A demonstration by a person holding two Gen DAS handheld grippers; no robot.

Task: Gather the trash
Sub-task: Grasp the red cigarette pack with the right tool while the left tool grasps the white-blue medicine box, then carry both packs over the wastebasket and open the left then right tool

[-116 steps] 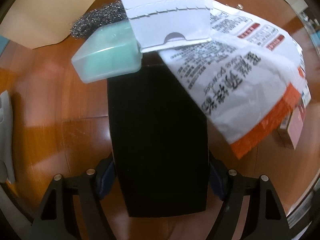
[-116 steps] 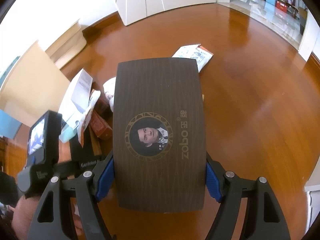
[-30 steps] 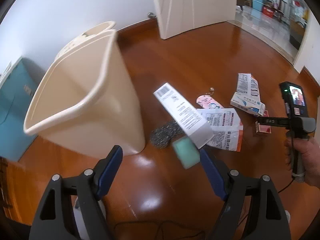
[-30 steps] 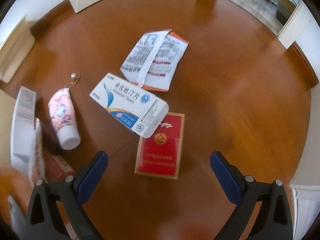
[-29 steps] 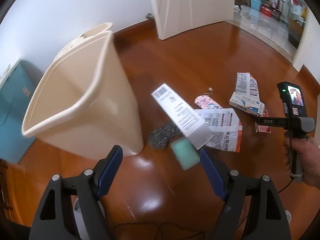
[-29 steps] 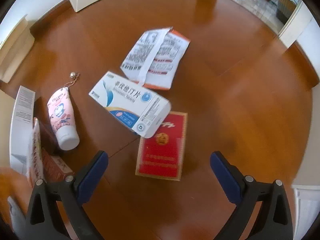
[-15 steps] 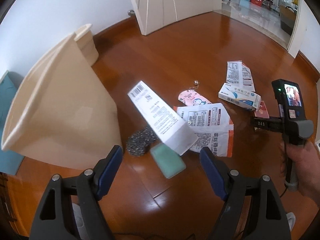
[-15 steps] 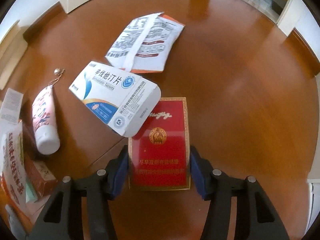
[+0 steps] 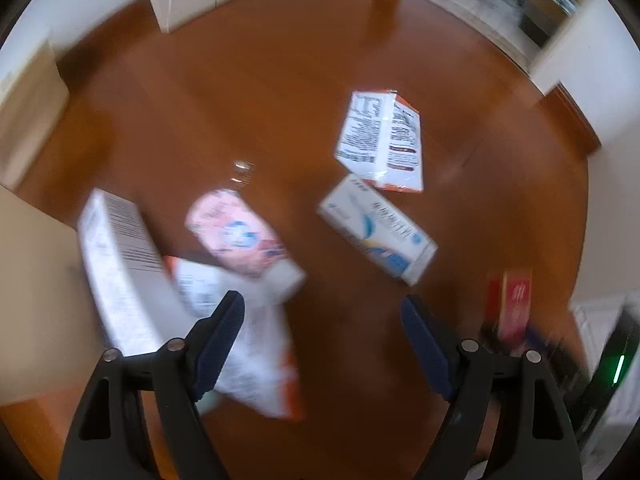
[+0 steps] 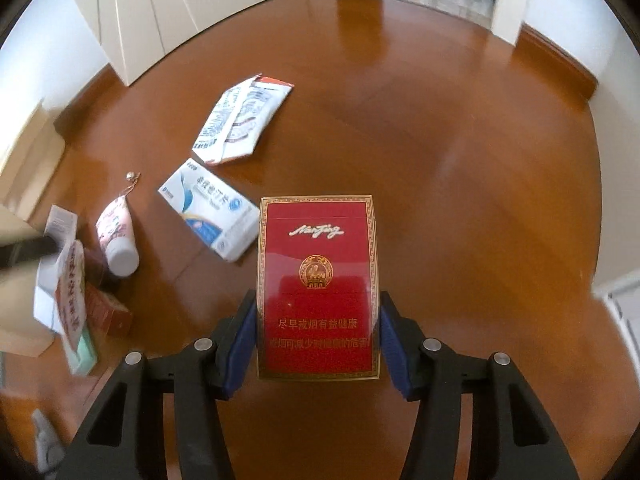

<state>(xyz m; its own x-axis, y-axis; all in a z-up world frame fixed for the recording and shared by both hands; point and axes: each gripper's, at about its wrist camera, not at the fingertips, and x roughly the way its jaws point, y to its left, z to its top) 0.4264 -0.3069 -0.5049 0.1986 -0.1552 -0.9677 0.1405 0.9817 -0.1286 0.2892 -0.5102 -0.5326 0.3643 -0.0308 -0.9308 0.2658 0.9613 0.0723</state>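
Between right gripper (image 10: pixel 318 344) pads: red cigarette pack (image 10: pixel 318 288) clamped, lifted for binning; left gripper (image 9: pixel 322 344) spread empty, pink tube (image 9: pixel 240 236) at eleven o'clock.

Right wrist view: cigarette pack (image 10: pixel 318 288) at frame centre, above the floor (image 10: pixel 460 152). Medicine box (image 10: pixel 210 210) lies on the floor just left of it; torn packet (image 10: pixel 240 120) farther up; tube (image 10: pixel 116 236) left of the box; more boxes piled at lower left.
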